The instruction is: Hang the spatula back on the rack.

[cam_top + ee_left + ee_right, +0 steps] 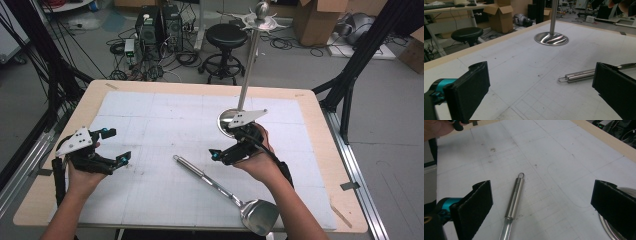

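The left claw (116, 146) is spread wide with nothing between its jaws, held just above the white gridded mat (150, 130) on the tabletop (320, 200) by the person's left hand (82, 172). In the left gripper view its 2 black jaws stand far apart, and ahead of them to the right lies the ringed end of the steel spatula (584, 74) handle, apart from both jaws. Farther ahead stands the round mirror-bright base of the utensil stand (551, 38), its pole rising out of the top of that view.

The right claw (227, 150) is also spread and empty, held by the right hand (257, 160) above the mat. In the right gripper view the steel spatula (514, 200) handle runs up between the 2 jaws, nearer the left one, touching neither, its hanging ring pointing away from the claw. The edge of the stand's base (614, 230) shows behind the right jaw. In the high view the steel spatula (225, 192) lies flat and diagonal on the mat, its handle end between the 2 claws and its blade near the tabletop's near edge, below the right forearm. The utensil stand (247, 75) rises just beyond the right claw, topped by hooks and a ball. Beyond the tabletop a black stool (226, 37), cardboard boxes (315, 20) and tangled cables sit on the floor.
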### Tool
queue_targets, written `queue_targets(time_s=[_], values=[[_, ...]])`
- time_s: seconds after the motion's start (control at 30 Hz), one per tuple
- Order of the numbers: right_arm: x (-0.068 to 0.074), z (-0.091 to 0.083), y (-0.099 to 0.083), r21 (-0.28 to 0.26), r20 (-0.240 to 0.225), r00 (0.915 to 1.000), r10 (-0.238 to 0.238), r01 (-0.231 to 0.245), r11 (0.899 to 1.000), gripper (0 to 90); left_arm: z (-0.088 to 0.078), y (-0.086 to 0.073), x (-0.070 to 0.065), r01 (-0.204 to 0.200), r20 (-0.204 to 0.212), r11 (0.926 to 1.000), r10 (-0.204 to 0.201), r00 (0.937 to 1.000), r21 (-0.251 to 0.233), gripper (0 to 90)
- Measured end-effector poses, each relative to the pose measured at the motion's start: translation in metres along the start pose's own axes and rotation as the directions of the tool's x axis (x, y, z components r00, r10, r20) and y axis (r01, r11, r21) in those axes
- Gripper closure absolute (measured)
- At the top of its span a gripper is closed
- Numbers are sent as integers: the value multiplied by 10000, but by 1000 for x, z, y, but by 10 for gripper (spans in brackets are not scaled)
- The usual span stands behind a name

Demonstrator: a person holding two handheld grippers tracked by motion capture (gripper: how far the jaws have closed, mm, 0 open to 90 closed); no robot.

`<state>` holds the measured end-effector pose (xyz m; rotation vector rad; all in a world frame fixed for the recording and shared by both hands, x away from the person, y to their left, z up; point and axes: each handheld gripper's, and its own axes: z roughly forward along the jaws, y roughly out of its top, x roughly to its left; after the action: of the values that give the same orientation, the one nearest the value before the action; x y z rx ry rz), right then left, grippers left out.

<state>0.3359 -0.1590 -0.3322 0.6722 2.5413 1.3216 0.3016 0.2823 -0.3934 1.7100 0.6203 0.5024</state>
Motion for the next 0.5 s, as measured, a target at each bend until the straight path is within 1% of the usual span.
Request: queue_targets(time_s=[0.1, 0.17, 0.2, 0.3, 0.4, 0.43, 0.5], values=[[2, 7, 2, 353, -24, 10000, 32, -31, 9994, 27, 0, 0, -1, -60, 37, 10000, 60, 10000, 28, 17], [3, 11, 3, 526, -63, 9999, -102, 105, 9986, 27, 1, 0, -2, -65, 58, 10000, 65, 10000, 30, 17], [6, 15, 4, 710, -93, 9997, -210, 217, 9972, 27, 1, 0, -2, -76, 59, 10000, 76, 10000, 45, 17], [7, 20, 5, 846, -151, 9996, -225, 237, 9961, 27, 1, 0, -2, -99, 92, 9999, 98, 9999, 66, 17], [11, 28, 5, 1154, -63, 9996, -274, 280, 9929, 28, 1, 0, -2, -108, 75, 9999, 108, 9999, 103, 17], [12, 31, 5, 1244, -35, 9998, -185, 188, 9921, 29, 1, 0, -2, -78, 59, 9999, 77, 10000, 114, 17], [13, 38, 4, 1478, -54, 9999, -146, 152, 9889, 29, 1, 0, -2, -94, 54, 9999, 93, 9999, 106, 17]])
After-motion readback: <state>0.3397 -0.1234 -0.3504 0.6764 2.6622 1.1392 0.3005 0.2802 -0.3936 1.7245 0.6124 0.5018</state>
